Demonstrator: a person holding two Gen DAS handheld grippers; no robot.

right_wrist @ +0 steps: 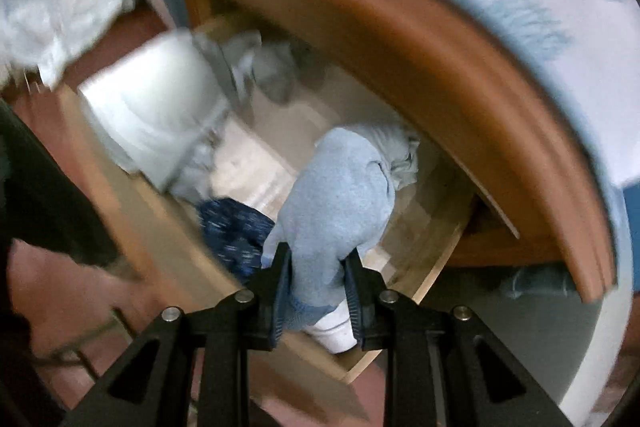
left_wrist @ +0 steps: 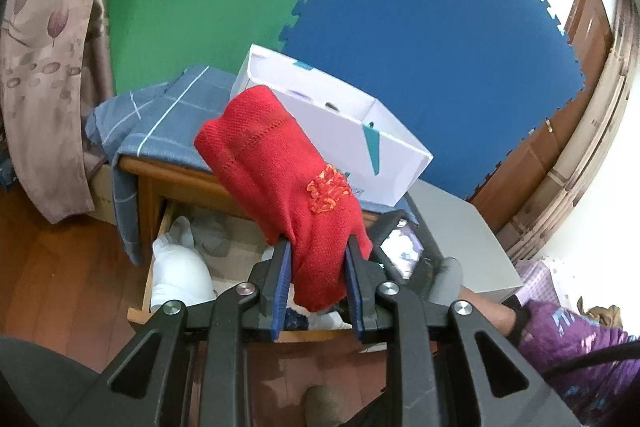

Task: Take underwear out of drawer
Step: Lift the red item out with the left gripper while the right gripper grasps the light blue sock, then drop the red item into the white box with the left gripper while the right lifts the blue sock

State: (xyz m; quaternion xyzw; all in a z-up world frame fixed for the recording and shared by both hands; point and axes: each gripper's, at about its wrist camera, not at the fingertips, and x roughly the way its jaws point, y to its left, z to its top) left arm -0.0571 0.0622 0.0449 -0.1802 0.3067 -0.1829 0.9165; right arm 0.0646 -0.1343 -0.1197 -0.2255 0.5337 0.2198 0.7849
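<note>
My left gripper (left_wrist: 318, 247) is shut on red knit underwear (left_wrist: 280, 163) with an orange patch and holds it up in the air above the open wooden drawer (left_wrist: 158, 247). My right gripper (right_wrist: 318, 255) is shut on light blue-grey underwear (right_wrist: 340, 195) and holds it just above the drawer (right_wrist: 436, 267), near its right end. White bundled cloth (right_wrist: 152, 111), a grey garment (right_wrist: 272, 67) and a dark blue patterned piece (right_wrist: 236, 231) lie in the drawer. The white cloth also shows in the left wrist view (left_wrist: 180, 275).
A white cardboard box (left_wrist: 348, 131) and a blue checked cloth (left_wrist: 168, 115) sit on the wooden cabinet top. Green and blue foam mats cover the wall behind. A floral curtain (left_wrist: 40, 67) hangs at left. A grey box (left_wrist: 468, 239) stands right of the cabinet.
</note>
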